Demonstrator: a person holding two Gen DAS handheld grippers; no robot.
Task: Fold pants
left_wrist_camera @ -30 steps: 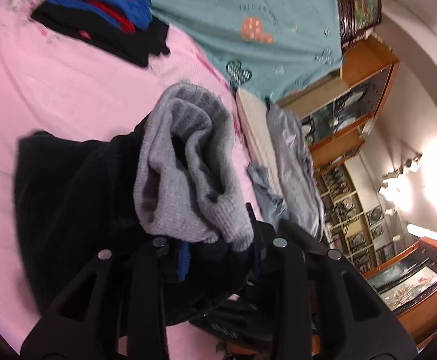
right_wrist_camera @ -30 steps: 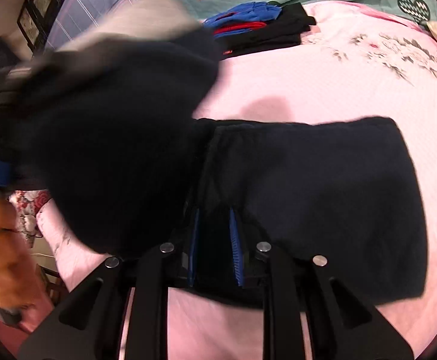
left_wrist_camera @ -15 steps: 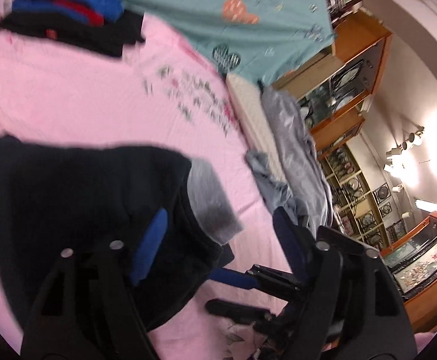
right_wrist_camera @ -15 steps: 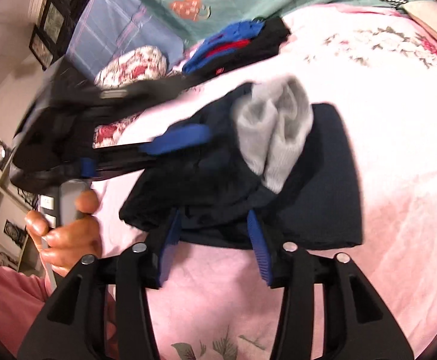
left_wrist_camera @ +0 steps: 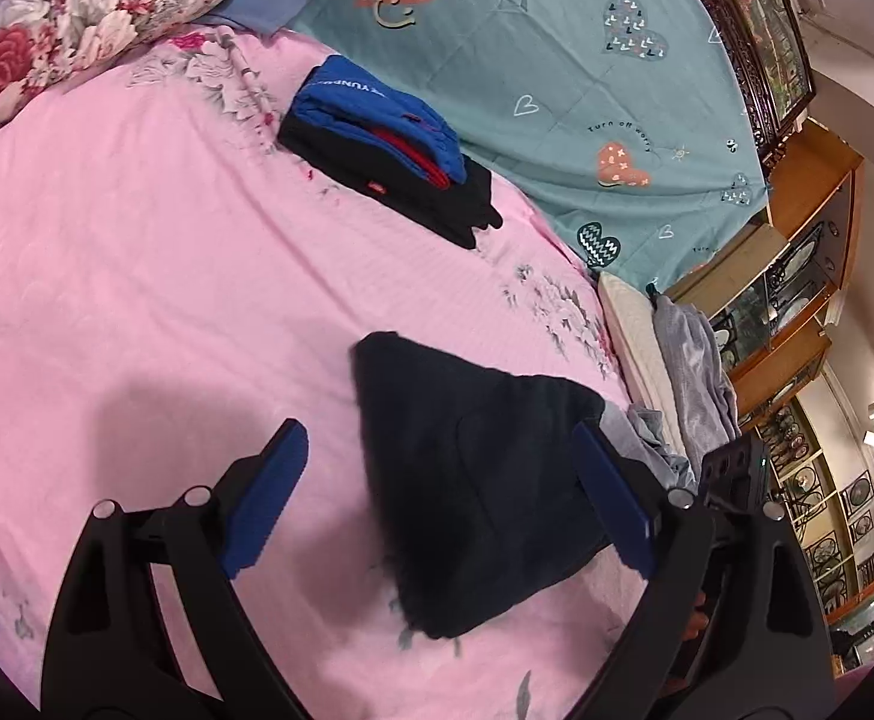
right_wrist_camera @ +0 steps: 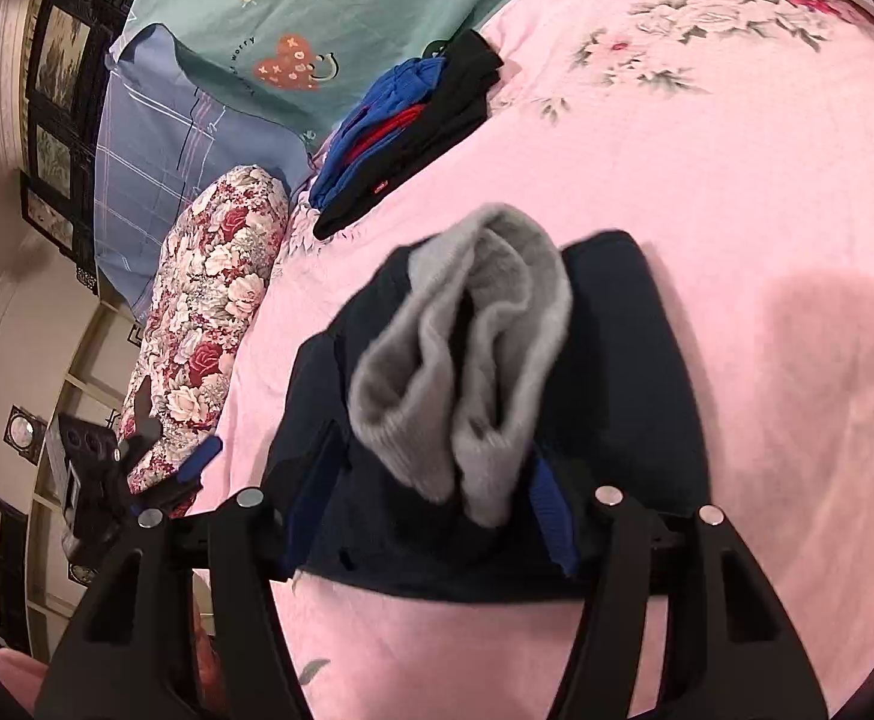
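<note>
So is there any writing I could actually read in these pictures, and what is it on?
"Turn off worry" on the teal bedspread, above an orange heart; the right view shows only "worry".
White letters on the folded blue garment: partly legible, perhaps "YUNP...", not surely readable.
Small red tag on the black garment under it: too small to read.
Nothing readable on the dark pants or the pink sheet.

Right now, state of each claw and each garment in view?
Left claw: open, empty.
Right claw: part open around the pants' edge; grip unclear.
Dark pants: folded, lying on the pink sheet, grey cuffs bunched on top.
Blue, red and black clothes: folded, stacked near the teal blanket.
</note>
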